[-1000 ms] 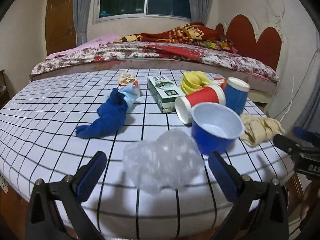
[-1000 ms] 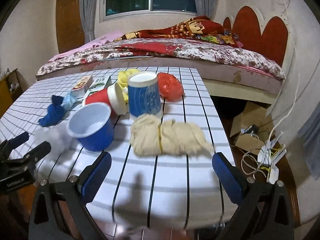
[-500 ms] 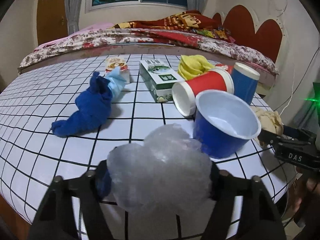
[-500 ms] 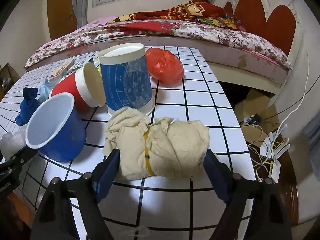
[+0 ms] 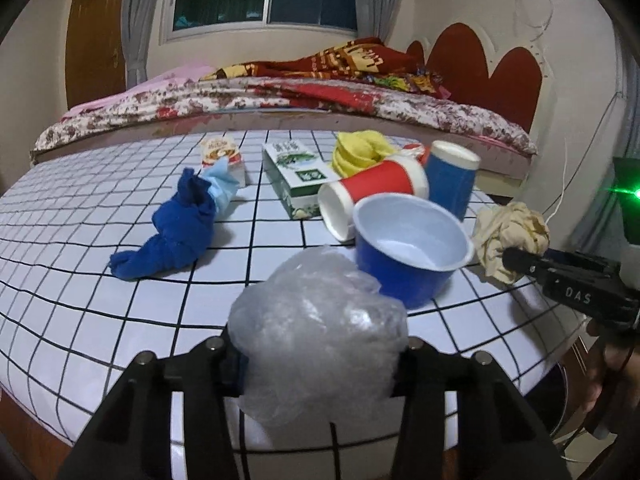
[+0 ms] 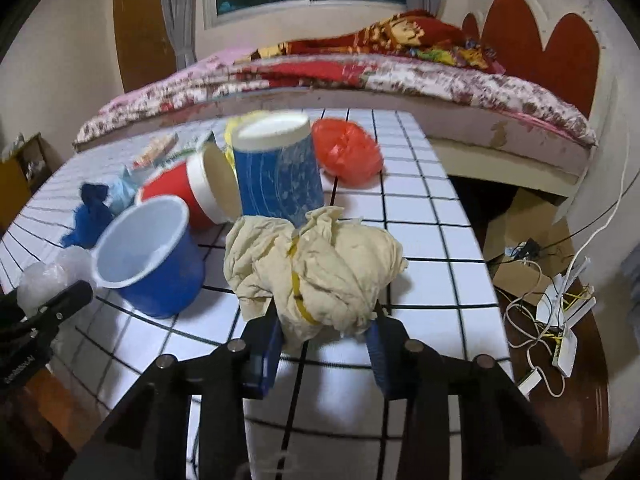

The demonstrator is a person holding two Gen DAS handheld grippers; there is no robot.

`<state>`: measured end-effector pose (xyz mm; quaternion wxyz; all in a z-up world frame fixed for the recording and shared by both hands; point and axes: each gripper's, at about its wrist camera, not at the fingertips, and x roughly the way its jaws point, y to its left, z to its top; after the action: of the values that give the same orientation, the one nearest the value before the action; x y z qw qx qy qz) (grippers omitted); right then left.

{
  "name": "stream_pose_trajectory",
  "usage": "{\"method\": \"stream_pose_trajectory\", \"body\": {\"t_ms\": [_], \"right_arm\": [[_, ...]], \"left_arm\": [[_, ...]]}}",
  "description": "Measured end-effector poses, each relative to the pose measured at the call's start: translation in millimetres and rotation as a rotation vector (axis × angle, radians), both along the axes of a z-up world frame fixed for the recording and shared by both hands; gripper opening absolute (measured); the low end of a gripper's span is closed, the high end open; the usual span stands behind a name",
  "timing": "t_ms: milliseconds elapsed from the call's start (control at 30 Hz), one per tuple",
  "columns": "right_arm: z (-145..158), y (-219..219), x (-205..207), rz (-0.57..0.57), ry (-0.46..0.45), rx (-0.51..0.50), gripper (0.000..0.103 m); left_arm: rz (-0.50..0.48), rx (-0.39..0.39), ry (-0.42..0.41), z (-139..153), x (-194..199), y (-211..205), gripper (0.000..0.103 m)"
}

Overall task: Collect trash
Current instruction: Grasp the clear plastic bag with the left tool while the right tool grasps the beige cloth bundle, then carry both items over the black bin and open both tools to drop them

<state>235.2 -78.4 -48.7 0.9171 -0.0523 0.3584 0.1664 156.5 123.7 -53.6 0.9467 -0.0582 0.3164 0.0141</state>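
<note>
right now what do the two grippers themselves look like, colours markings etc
Both are black, angular two-finger frames with silver bolt heads at the joints. The right gripper shows blue finger pads; its side reads "DAS" in white. The left gripper's pads are mostly hidden. No sleeves visible.

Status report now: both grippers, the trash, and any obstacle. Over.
Left gripper shut on clear plastic wad. Right gripper shut on beige cloth bundle. Blue cup close behind the wad, touching or not unclear.
</note>
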Motion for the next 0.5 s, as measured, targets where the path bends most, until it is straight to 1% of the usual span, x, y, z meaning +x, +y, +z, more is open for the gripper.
{"method": "stream_pose_trajectory", "body": {"t_ms": [267, 367, 500], "right_arm": [[29.4, -29.2, -46.3, -0.024, -0.085, 0.049, 0.04], [37.4, -42.8, -67.0, -0.042, -0.111, 0.047, 0.04], [41.6, -67.0, -87.4, -0.079, -0.124, 0.058, 0.04]], "left_arm": [[-0.044, -0.022, -0.041, 11.4, -22.4, -19.3, 0.047], [-0.072, -0.032, -0.051, 14.7, -28.2, -33.8, 0.047], [-0.131, -0.036, -0.064, 19.5, -34.5, -57.0, 0.047]]}}
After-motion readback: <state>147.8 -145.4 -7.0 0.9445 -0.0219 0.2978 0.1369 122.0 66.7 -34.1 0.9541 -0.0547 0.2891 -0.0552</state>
